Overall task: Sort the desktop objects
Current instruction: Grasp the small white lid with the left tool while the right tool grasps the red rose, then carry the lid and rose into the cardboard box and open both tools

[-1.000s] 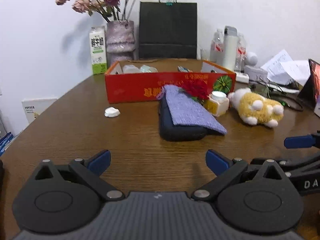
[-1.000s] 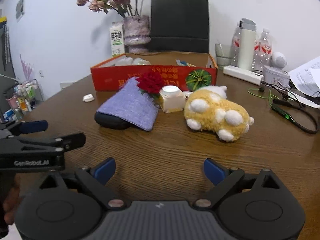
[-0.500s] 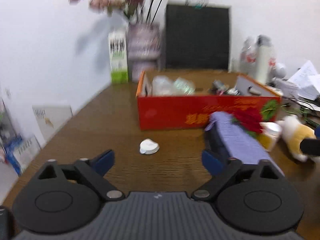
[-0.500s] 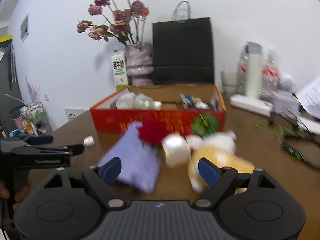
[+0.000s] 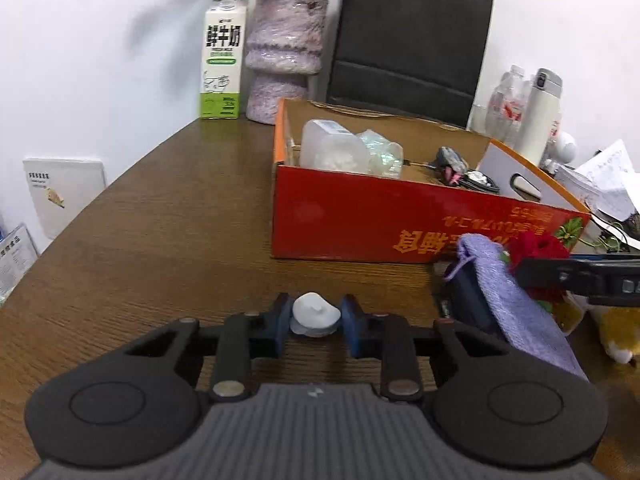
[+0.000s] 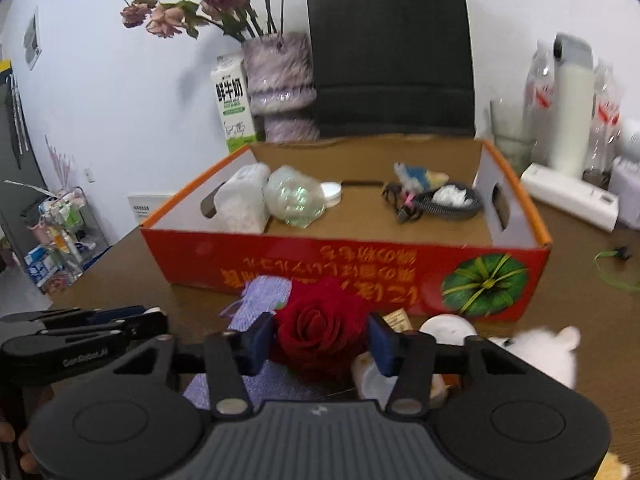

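My left gripper (image 5: 315, 320) is shut on a small white cap-like object (image 5: 315, 314) just above the brown table. My right gripper (image 6: 321, 340) has its blue pads on both sides of a red rose (image 6: 320, 326) that lies on a purple knitted cloth (image 6: 256, 300). The red cardboard box (image 6: 360, 268) stands right behind, open on top, with plastic bottles, a white lid and cables inside. In the left wrist view the box (image 5: 360, 216) is ahead to the right, and the cloth (image 5: 512, 300) covers a dark case.
A white jar (image 6: 448, 326) and a white-and-yellow plush toy (image 6: 544, 348) lie right of the rose. A milk carton (image 5: 222, 60), a vase (image 5: 286, 56) and a black paper bag (image 5: 408, 44) stand by the wall. Bottles and papers crowd the right.
Both grippers moved forward and closed. The left one closed on the white cap, the right one around the rose; the box is now much nearer in both views.
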`<control>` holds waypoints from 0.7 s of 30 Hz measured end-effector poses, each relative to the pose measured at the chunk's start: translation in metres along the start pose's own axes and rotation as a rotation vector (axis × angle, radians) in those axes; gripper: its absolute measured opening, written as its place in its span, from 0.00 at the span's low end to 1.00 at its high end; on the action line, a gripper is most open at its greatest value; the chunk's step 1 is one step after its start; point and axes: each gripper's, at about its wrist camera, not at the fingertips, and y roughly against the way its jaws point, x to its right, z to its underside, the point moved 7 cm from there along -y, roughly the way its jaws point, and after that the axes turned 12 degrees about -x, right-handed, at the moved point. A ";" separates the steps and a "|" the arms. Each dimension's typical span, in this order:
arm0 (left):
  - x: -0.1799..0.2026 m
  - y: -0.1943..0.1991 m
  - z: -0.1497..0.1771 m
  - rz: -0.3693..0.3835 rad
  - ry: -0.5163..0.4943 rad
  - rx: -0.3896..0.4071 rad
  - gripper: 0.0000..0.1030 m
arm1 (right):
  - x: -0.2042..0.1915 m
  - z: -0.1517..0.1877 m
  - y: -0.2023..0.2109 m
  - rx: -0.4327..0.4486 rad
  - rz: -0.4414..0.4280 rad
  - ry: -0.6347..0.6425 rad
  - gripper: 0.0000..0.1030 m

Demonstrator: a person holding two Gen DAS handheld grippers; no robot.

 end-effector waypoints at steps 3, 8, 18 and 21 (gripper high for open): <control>0.004 0.005 0.003 -0.006 -0.016 -0.009 0.27 | -0.002 0.001 0.002 0.010 -0.022 -0.025 0.36; 0.021 0.052 0.000 0.036 -0.055 0.063 0.27 | -0.001 0.000 0.053 0.115 -0.032 -0.053 0.36; 0.091 0.110 0.064 0.211 -0.179 0.043 0.27 | -0.001 0.090 0.131 0.120 0.089 0.040 0.37; 0.112 0.114 0.093 0.249 -0.219 0.007 0.27 | 0.007 0.130 0.141 0.107 0.117 0.001 0.37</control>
